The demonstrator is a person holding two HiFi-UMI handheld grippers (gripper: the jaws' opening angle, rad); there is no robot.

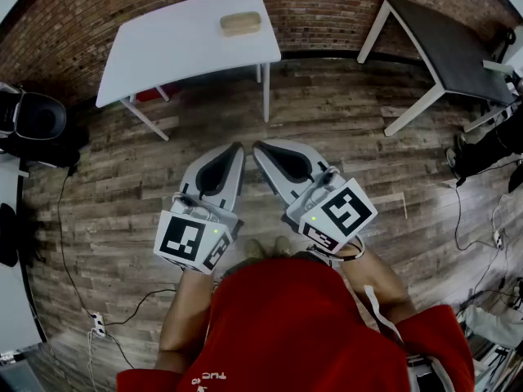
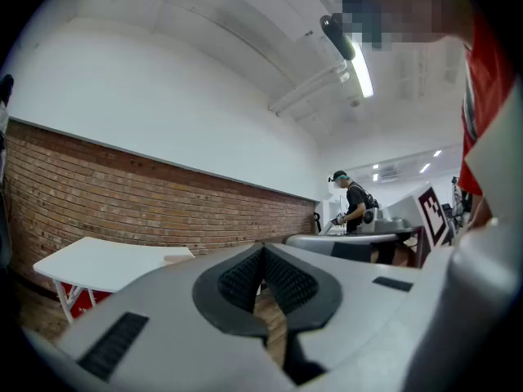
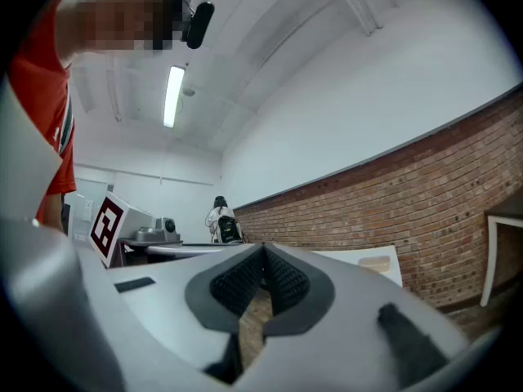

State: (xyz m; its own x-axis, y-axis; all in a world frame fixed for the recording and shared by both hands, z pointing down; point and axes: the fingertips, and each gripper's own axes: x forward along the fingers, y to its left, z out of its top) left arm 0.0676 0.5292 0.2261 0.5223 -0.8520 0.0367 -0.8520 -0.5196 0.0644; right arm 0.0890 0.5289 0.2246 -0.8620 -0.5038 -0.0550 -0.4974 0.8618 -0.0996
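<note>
the tan block point(image 1: 240, 23) lies flat near the far edge of the white table point(image 1: 163, 55), toward its right end, with nothing else on the top that we can see. the table stands against the brick wall point(image 1: 327, 6), and the block is well apart from both grippers.

we hold the left gripper point(image 1: 236, 147) and the right gripper point(image 1: 257, 147) side by side over the wooden floor point(image 1: 122, 186), close in front of our red shirt point(image 1: 294, 325), their tips nearly meeting and pointing toward the table. in the left gripper view the ribbed pads point(image 2: 241, 280) meet at the tip with nothing between them, so the jaws are closed and empty. the right gripper view shows the same: its pads point(image 3: 286, 280) are pressed together at the tip, gripping nothing. both views catch the block as a small pale shape on the table beyond the jaws.

to the right a dark table point(image 1: 458, 47) on white legs stands by the same wall. cables point(image 1: 65, 243) trail over the floor on the left. another person point(image 2: 353, 202) stands far down the room.
</note>
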